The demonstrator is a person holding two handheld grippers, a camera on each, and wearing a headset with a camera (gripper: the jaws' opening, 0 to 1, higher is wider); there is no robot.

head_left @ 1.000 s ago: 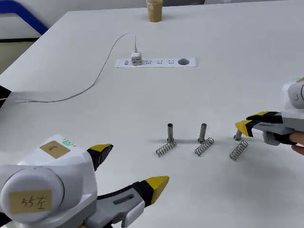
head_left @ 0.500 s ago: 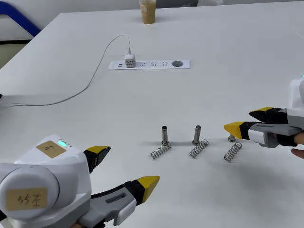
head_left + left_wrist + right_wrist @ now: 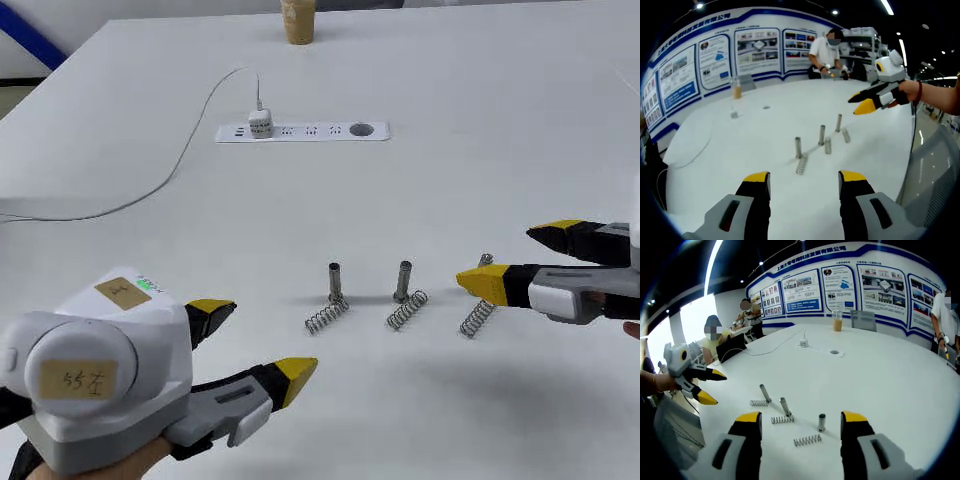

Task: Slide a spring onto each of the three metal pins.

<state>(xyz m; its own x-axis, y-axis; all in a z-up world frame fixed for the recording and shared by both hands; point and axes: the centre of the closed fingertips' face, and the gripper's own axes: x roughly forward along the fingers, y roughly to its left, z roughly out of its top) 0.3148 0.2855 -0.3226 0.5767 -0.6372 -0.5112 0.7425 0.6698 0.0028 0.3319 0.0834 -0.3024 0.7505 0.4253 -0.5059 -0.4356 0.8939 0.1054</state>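
Three short metal pins stand upright in a row on the white table: left pin [image 3: 334, 281], middle pin [image 3: 403, 281], right pin [image 3: 485, 260]. A loose spring lies flat just in front of each: [image 3: 326, 316], [image 3: 406, 310], [image 3: 477, 318]. My right gripper [image 3: 505, 258] is open, level with the right pin, and its near fingertip [image 3: 470, 283] hovers over the right spring. In the right gripper view that pin [image 3: 822, 422] and spring [image 3: 807, 440] lie between the jaws. My left gripper [image 3: 255, 340] is open and empty at the near left, well short of the left pin [image 3: 798, 147].
A white power strip [image 3: 300, 131] with a plugged charger [image 3: 261, 125] and a cable trailing left lies at mid-table. A cup [image 3: 297, 20] stands at the far edge. People sit and stand beyond the table in the gripper views.
The right gripper's jaws have spread wider and its near fingertip has come leftward past the right pin. The left gripper has kept its place; the head camera shifted.
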